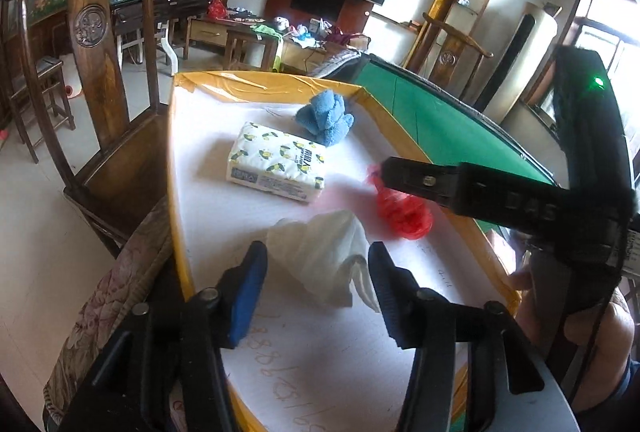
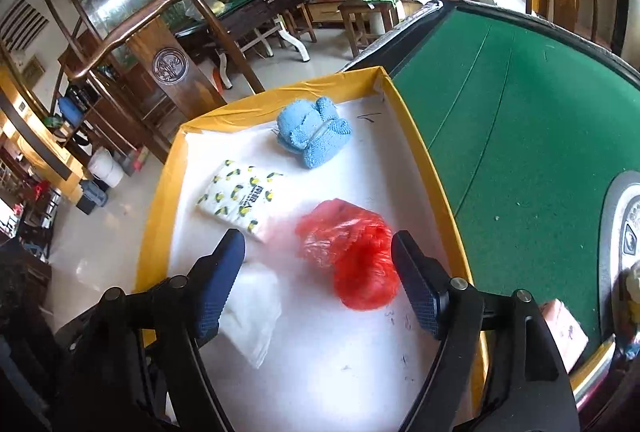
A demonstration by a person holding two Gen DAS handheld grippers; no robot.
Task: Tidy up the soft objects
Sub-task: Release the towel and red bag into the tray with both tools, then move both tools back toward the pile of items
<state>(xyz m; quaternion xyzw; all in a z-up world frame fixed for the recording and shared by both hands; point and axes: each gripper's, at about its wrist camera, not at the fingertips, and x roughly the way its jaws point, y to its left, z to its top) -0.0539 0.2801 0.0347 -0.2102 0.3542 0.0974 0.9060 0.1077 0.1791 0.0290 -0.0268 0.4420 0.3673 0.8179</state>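
Left wrist view first: my left gripper has its fingers spread partway, and the white crumpled cloth sits between them on the tray floor, the pads standing clear of it on both sides, so nothing is held. I judge that cloth is lying where I want it, near the front of the yellow-rimmed tray. Farther in, the tissue pack lies flat in the middle and the blue knitted toy sits at the far end, so the soft things line up along the tray. To the right, the red plastic bag lies partly behind my other tool's dark arm.

Right wrist view now: my right gripper stands wide open, the red plastic bag resting loose between the fingers, just beside the right-hand one but not squeezed. It lies inside the tray, near its right wall, with the green surface beyond. The white cloth shows at the left finger, the tissue pack and blue toy beyond.
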